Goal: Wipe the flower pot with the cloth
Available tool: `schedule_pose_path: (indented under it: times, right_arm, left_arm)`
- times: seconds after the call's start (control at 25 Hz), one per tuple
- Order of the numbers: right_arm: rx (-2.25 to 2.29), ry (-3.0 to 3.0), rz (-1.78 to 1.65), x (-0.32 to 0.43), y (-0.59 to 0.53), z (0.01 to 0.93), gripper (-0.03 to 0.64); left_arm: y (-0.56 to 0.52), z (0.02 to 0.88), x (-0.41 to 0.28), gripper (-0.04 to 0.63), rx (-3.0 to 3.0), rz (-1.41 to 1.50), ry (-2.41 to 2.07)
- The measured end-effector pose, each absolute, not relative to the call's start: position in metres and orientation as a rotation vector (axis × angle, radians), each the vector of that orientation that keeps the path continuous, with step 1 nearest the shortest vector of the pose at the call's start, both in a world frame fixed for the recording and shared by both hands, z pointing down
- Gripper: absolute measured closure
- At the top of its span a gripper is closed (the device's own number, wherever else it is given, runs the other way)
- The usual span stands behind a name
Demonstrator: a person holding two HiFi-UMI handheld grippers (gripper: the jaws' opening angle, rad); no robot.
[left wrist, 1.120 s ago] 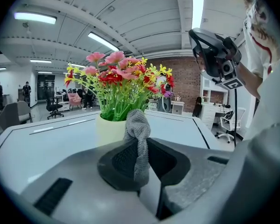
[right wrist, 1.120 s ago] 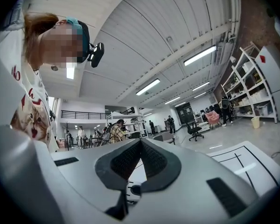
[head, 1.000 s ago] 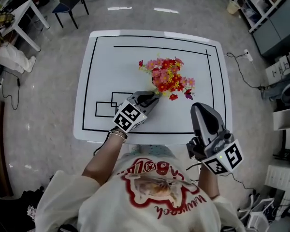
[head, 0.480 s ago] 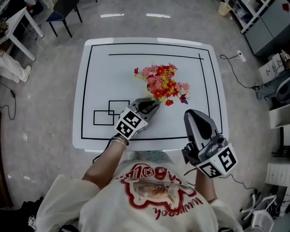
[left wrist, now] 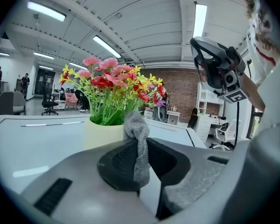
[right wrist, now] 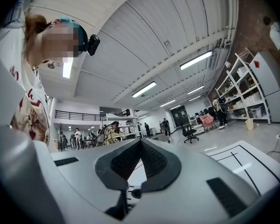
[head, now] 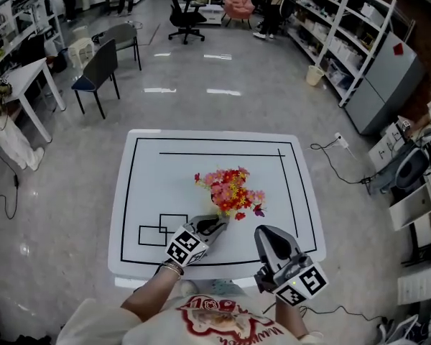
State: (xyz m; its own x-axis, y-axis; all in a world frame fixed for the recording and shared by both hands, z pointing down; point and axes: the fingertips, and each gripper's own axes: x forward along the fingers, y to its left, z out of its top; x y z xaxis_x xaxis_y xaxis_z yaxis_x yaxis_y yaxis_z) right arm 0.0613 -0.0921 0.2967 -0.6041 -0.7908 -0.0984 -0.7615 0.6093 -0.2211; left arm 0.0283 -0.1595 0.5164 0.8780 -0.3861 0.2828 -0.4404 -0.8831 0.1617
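Near the middle of the white tabletop [head: 151,185], a little toward my edge, stood the flower pot [left wrist: 102,135]. It was pale yellow, and a spread of red, pink and yellow flowers [head: 230,191] hid it from the head view. My left tool [left wrist: 142,148] sat just on its near-left side, jaws pinching a grey knitted cloth [left wrist: 136,127]. The cloth's bunched end stuck up past the tips, close to the pot's wall; whether it touched I could not tell. My right tool [right wrist: 140,158] hung to the right by the near edge, jaws pressed together on nothing, apart from the pot.

I judged the pot light and top-heavy, likely to slide or tip under a sideways rub, with a smooth, stiff wall. The cloth was soft and limp, so only the part beside the tips would press firmly. Steadying the pot low on its wall, away from the flowers, looked wise.
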Motion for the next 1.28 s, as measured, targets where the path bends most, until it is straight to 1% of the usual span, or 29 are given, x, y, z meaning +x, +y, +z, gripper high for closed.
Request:
schedule_pose_path:
  times: [0.4, 0.76, 0.96, 1.28]
  right_arm:
    - [-1.233, 2.665, -0.232, 0.033, -0.089, 0.302, 0.618]
    - [-1.18, 2.707, -0.217, 0.013, -0.082, 0.305, 0.618]
    - [-1.191, 2.7, -0.21, 0.012, -0.077, 0.305, 0.618]
    - [-1.191, 2.708, -0.196, 0.013, -0.063, 0.312, 0.618]
  left_arm:
    - [-0.119, 0.502, -0.006, 0.54, 2.872, 0.32, -0.622]
    - [-0.105, 0.423, -0.038, 0.541, 2.921, 0.067, -0.786]
    - [-0.097, 0.383, -0.04, 0.54, 2.949, -0.021, -0.784]
    - [-0.073, 0.356, -0.031, 0.541, 3.01, -0.069, -0.812]
